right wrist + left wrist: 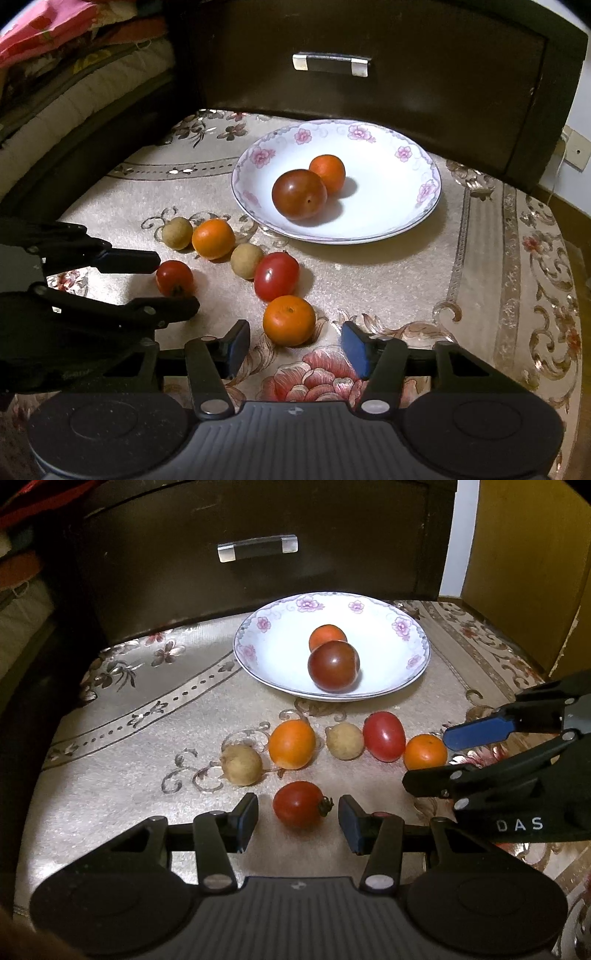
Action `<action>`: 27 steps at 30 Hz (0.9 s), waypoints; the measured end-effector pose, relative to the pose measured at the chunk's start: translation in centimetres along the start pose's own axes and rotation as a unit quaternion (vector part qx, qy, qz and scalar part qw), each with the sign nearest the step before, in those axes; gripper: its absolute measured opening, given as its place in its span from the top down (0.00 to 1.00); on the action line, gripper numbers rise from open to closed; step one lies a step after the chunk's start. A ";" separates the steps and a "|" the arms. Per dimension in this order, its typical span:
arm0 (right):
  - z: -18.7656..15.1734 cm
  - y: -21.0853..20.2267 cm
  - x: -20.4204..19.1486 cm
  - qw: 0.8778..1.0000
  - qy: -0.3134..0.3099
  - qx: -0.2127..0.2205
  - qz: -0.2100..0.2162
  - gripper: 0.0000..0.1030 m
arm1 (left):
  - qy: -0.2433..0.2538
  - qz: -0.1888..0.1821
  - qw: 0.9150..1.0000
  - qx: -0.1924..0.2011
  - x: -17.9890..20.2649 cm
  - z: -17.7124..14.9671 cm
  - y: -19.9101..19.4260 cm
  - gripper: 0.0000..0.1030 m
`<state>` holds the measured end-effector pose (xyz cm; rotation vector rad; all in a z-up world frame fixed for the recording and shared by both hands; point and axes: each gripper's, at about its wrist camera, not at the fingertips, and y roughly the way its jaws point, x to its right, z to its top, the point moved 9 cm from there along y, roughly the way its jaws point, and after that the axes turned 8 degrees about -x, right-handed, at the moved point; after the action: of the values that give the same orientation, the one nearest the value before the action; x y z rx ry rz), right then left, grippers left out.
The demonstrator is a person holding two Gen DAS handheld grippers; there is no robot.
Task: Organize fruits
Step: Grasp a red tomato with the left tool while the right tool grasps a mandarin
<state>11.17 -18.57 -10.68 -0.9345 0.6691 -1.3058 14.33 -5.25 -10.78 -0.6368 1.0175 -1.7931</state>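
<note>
Item: left tool (298, 816), lower centre of the left wrist view; jaws partly parted, straddling a small red tomato (300, 804) with stem to the right; gaps visible on both sides, nothing gripped

Item: right tool (295, 345), lower centre of the right wrist view; jaws partly parted around a small orange fruit (289, 320); pads apart from the skin, nothing held

Item: floral bowl (413, 642), upper centre of the left wrist view, on the patterned table (129, 709); held a dark red tomato (333, 665) touching an orange fruit (327, 636) behind it

Item: loose fruit between tools and bowl: two brown longans (242, 765) (345, 741), a second orange fruit (291, 743), an oval red tomato (384, 736), lying close in a row

Step judged: paired grasp of one fruit per tool, for carrying to the bowl

Handling advice: centred each fruit between the pads before closing; closed gently, both soft and round, liable to roll or squash; kept stem clear of the pad; lifted straight to avoid nudging neighbours; lowered into bare bowl floor, one tool at a time, to avoid collision
</note>
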 end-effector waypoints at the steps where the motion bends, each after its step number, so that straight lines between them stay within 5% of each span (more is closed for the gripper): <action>1: 0.1 0.1 0.0 1.000 0.000 0.000 0.000 0.55 | -0.002 0.000 1.000 0.001 -0.1 0.1 0.1 0.49; 6: 0.3 0.3 0.2 1.000 0.002 -0.003 -0.001 0.69 | -0.003 -0.005 1.000 0.003 0.0 0.1 0.1 0.58; 27: 0.0 -0.1 -0.1 1.000 -0.014 -0.018 -0.012 0.77 | 0.006 -0.015 1.000 0.004 0.7 0.1 -0.2 0.63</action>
<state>11.10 -18.51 -10.59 -0.9909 0.6633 -1.3039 14.03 -5.84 -10.56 -0.6392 1.0142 -1.8282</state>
